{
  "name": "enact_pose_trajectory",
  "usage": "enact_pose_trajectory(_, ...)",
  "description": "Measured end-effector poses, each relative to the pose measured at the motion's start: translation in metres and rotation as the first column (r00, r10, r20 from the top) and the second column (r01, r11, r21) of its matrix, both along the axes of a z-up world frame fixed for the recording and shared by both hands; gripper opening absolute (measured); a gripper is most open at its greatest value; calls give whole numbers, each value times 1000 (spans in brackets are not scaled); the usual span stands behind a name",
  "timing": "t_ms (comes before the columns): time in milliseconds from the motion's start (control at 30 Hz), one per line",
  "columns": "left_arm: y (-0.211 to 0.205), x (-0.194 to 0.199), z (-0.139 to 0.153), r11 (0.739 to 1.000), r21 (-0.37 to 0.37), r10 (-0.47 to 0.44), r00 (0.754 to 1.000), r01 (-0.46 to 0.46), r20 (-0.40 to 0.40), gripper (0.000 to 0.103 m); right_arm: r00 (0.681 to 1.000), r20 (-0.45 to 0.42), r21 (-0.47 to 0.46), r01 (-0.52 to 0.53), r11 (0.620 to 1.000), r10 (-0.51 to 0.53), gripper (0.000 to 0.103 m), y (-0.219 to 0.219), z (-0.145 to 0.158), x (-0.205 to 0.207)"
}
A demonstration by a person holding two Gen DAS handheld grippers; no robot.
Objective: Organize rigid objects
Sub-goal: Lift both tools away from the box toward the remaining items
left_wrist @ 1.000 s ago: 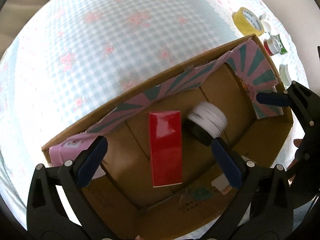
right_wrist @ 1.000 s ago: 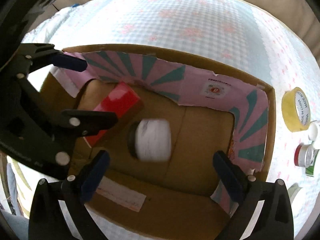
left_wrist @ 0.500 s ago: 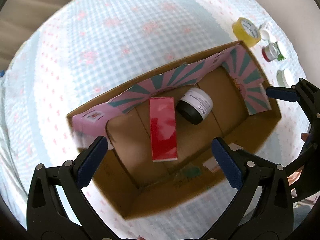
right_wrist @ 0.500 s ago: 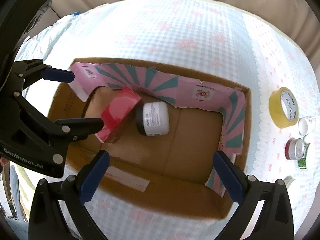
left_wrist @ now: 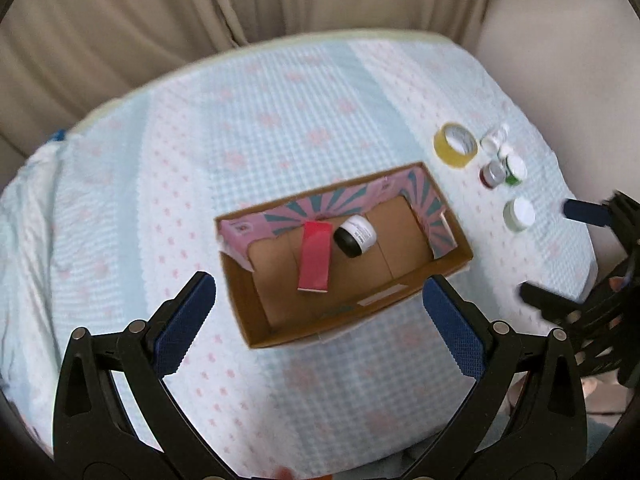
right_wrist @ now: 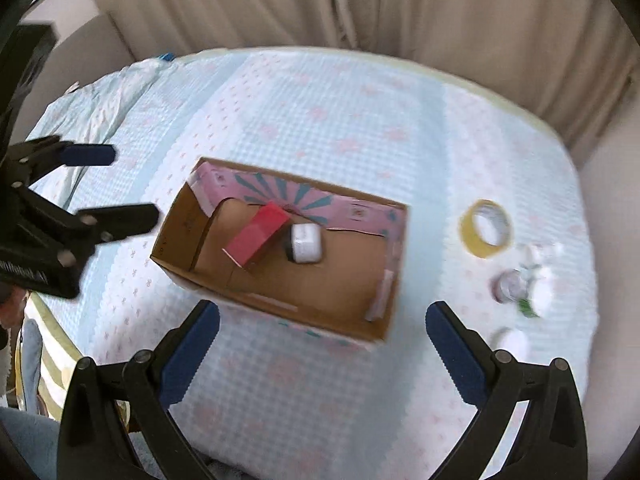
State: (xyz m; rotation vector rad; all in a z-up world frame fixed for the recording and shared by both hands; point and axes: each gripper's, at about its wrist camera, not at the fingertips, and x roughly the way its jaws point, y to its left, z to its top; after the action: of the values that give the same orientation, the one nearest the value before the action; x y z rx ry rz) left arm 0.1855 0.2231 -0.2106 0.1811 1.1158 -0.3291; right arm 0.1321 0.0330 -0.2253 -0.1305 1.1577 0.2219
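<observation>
Cardboard box (left_wrist: 448, 276) on the table holds a red carton (left_wrist: 315, 257) and a white jar (left_wrist: 355, 236) touching it; yellow tape (left_wrist: 455, 145) and small containers (left_wrist: 502, 164) wait outside, right. Left gripper (left_wrist: 316, 320) and right gripper (right_wrist: 322, 344) hover spread wide, empty

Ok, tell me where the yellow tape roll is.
The yellow tape roll lies on the tablecloth outside the cardboard box, beyond its right end in both wrist views, next to the small jars.
</observation>
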Motion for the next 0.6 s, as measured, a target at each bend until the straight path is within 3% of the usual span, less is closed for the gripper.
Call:
enact_pose_trajectory(100, -1, -15, 17, 999, -37, 13, 1000, -12, 28, 103, 996, 28, -3, 84, 996, -84, 103, -20, 20, -19)
enact_pose_trajectory(233, -12, -31, 36, 999, -38, 39, 997, -37, 62, 103, 973, 34, 24, 226, 974, -227, 103, -57, 37, -43)
enact_pose_trajectory(333, -28, -41, 47, 996, -80, 46, 996, -39, 79, 103, 954, 38, 23, 296, 955, -297, 103, -86, 51, -57)
enact_pose_trajectory(433, -50, -48, 53, 992, -124, 46, 996, -35, 81, 103, 936, 70, 10, 345, 939, -345, 103, -116, 62, -68)
enact_pose_trajectory(600, -107, -59, 56, 993, -118, 38, 995, -26, 95, 103, 913, 109, 20, 394, 919, -393, 103, -179, 71, -77)
